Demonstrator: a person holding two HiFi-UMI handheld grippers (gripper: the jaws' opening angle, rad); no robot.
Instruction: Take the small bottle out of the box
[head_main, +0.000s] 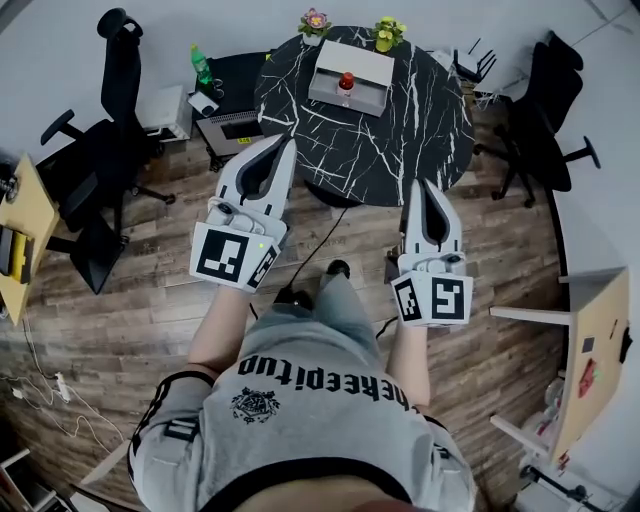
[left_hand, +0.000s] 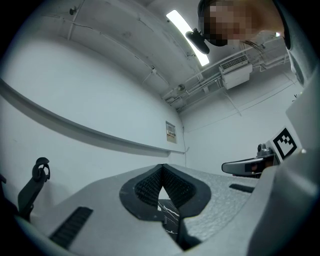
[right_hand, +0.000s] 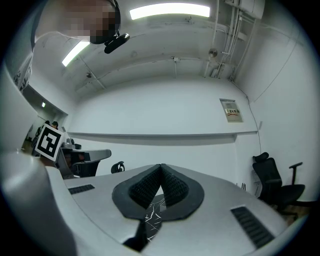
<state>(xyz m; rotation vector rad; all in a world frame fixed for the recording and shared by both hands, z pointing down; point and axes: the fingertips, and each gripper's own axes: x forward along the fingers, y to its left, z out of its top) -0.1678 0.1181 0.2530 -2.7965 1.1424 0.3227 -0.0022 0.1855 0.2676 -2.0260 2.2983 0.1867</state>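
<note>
I have the left gripper (head_main: 288, 146) and the right gripper (head_main: 424, 188) both clenched on nothing, pointing toward 12 o'clock at the near edge of the round table (head_main: 410, 135). The small bottle (head_main: 347, 80) sits in the open box (head_main: 368, 64) on the table's far half, apparently upright with its red cap up. It lies about 1 o'clock from the left gripper and 11 o'clock from the right, well apart from both, and I judge the left nearer.

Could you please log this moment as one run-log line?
left gripper: shut, empty | right gripper: shut, empty | small bottle: in box on table, untouched
</note>
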